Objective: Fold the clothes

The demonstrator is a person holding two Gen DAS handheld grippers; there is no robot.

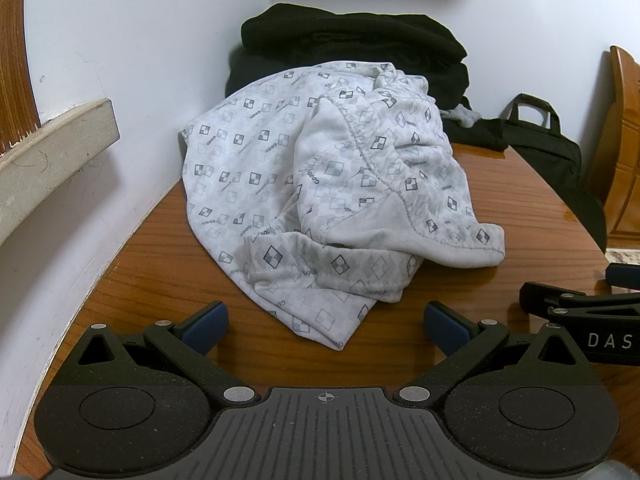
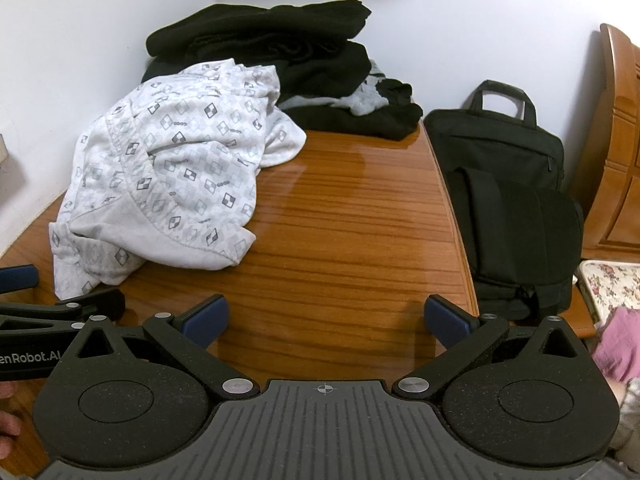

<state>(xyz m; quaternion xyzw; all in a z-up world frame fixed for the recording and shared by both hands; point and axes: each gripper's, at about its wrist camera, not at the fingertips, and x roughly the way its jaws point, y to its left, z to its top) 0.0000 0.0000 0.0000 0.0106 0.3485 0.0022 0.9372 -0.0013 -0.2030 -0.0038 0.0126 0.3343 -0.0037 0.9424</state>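
**A:** What does the left wrist view show that the other does not?

**B:** A pale stone ledge [image 1: 60, 136] jutting from the white wall [image 1: 132, 40] on the left, with a strip of brown wood above it. The left gripper [image 1: 326, 326] points down at the counter [image 1: 160, 276], its jaws spread wide and holding nothing. The hem of the white patterned garment [image 1: 320, 184] lies just ahead of the blue pads, between them but untouched. The right gripper [image 1: 580, 308] shows at the right edge.

**A:** And the right wrist view?

**B:** More of the room to the right: a black bag [image 2: 516, 196] with handles standing off the counter's edge, a carved wooden panel [image 2: 616, 140] behind it, a floral cloth [image 2: 612, 284] and some pink fabric [image 2: 616, 344] in the lower corner. The right gripper [image 2: 326, 326] has its jaws wide apart over bare counter, empty.

**A:** How does the garment look?

**B:** Crumpled in a loose heap, unfolded, white with small grey and navy checked diamonds, a stitched seam and plain inner side turned up. It sits on the counter's left half, near the wall.

**A:** Behind it?

**B:** A stack of black clothes [image 2: 264, 40] in the corner, with a bit of grey fabric beside it. The counter is glossy reddish wood.
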